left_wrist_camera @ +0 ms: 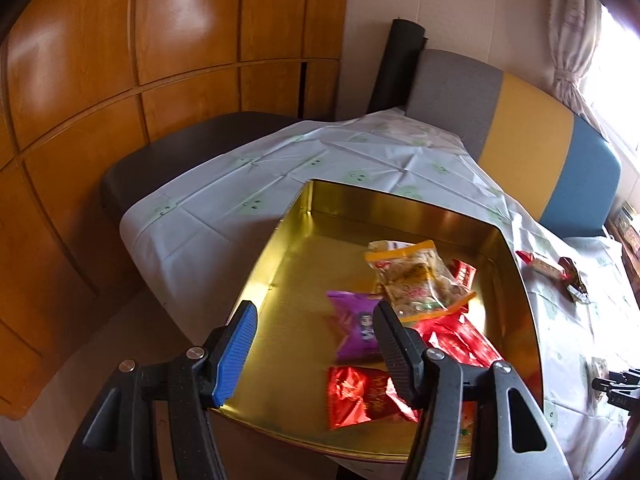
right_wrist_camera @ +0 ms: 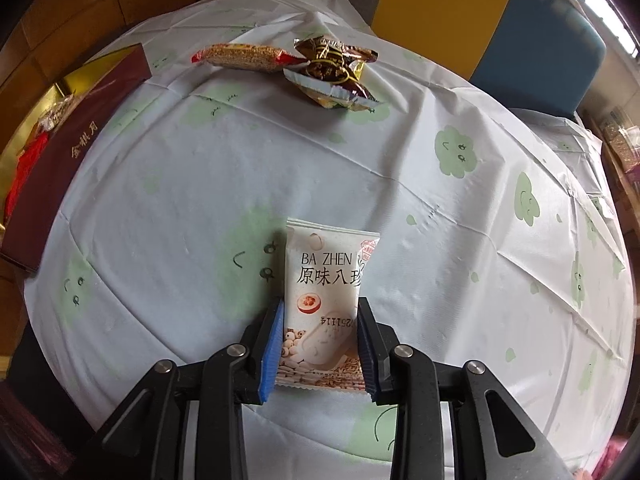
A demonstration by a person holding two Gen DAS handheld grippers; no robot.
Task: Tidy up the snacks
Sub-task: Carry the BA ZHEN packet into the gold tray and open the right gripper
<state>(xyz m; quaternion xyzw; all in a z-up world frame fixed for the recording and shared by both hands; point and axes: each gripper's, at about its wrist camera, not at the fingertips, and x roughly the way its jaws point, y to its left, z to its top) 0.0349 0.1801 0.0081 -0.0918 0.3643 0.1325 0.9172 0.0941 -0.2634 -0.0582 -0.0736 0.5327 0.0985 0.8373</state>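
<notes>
I am partway through tidying the snacks into the gold tin box [left_wrist_camera: 304, 216], and the box is already holding several: a clear bag of nuts with a yellow edge [left_wrist_camera: 416, 276], a purple packet [left_wrist_camera: 356, 328] and some red foil packets [left_wrist_camera: 360, 396]. My left gripper [left_wrist_camera: 316, 344] is hovering over the near side of the box with its jaws standing apart and nothing between them, so I judge its last delivery is done. My right gripper [right_wrist_camera: 320, 344] is pressing its blue pads against both sides of a white Ba Zhen cake packet [right_wrist_camera: 324, 304] that is lying on the tablecloth [right_wrist_camera: 440, 240], well apart from the box; that packet is next to go in. Still waiting farther across the cloth are a sesame bar in a red-ended wrapper [right_wrist_camera: 244, 56] and two brown-and-gold wrapped sweets [right_wrist_camera: 332, 68], touching one another.
</notes>
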